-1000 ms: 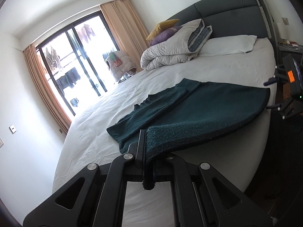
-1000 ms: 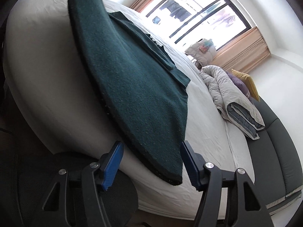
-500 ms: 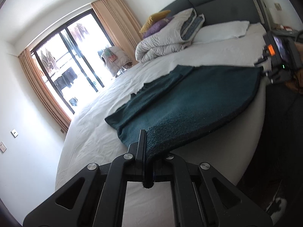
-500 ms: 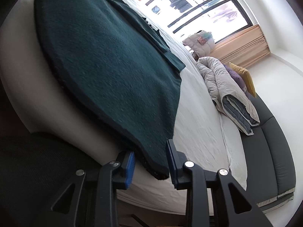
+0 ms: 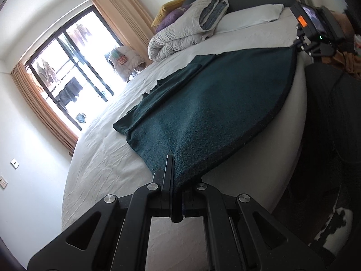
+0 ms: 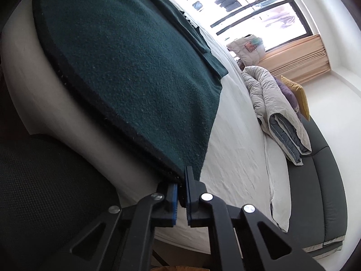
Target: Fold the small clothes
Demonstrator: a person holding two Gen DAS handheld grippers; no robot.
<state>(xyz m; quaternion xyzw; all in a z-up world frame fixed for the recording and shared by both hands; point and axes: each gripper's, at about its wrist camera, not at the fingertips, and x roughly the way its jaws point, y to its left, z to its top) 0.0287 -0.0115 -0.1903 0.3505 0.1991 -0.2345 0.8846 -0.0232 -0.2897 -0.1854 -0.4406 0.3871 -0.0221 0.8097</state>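
Wide bare sheet on bed (image 5: 101, 158) is left open to the left & far of green garment (image 5: 214, 103). Far end is blocked by rolled duvet (image 5: 180, 36) & pillows (image 5: 250, 15); headboard (image 6: 325, 180) behind.

You see a dark green cloth (image 5: 216, 103) on a white sheet (image 5: 101, 158). At one o'clock sit a yellow pillow (image 5: 168, 9) and a purple pillow (image 5: 169, 19).
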